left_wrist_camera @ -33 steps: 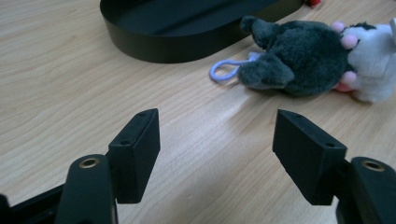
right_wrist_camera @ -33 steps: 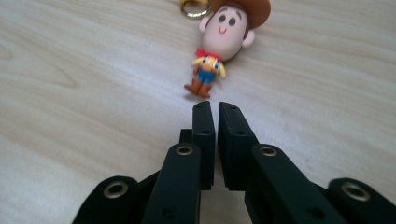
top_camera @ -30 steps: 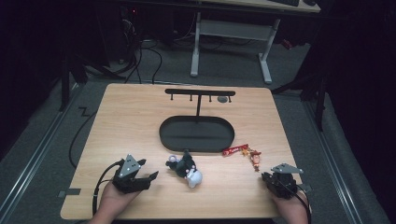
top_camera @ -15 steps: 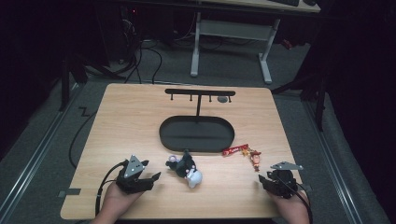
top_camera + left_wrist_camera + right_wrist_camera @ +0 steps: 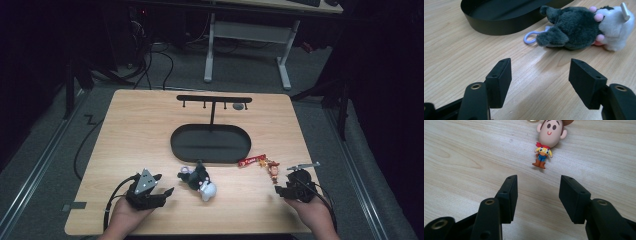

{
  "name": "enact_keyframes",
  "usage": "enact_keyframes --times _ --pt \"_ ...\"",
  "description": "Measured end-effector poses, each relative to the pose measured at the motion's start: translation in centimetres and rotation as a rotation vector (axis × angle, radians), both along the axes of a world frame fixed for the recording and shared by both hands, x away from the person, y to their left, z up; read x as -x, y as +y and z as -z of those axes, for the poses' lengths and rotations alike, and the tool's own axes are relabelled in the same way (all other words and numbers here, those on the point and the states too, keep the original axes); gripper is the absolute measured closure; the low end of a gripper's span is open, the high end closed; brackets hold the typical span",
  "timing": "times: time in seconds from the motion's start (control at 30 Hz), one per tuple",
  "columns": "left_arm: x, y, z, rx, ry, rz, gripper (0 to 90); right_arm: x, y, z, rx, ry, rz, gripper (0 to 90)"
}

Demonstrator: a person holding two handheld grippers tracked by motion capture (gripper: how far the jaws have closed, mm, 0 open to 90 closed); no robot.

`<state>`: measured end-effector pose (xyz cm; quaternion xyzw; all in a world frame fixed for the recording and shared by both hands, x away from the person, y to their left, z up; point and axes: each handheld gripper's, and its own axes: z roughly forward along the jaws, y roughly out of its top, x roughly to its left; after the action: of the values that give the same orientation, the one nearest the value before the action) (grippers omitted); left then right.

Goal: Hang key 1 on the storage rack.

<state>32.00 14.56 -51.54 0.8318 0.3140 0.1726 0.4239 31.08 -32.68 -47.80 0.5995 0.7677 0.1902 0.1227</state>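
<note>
L gripper jaws apart, near table's front edge w/ plush toy just ahead. R gripper jaws apart, cowboy figure just ahead.

An oval tray sits at the middle of the wooden table, with a hanging rack rising from its far side. Just before the tray's near rim lies a plush toy, a small loop at its tray-side end, and to its right, close by the tray's near right corner, lie a snack wrapper and then a cowboy figure. The left gripper rests at the near edge to the left of the plush, the right gripper at the near edge just before and to the right of the figure, each apart from the toy ahead of it.
</note>
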Motion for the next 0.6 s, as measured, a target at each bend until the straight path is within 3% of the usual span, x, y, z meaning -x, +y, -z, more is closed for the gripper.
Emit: enact_keyframes --times 0.6 --pt "-0.1 -0.2 0.2 -0.014 0.009 0.022 35.1 -2.4 1.0 -1.5 0.088 0.151 -0.062 44.9"
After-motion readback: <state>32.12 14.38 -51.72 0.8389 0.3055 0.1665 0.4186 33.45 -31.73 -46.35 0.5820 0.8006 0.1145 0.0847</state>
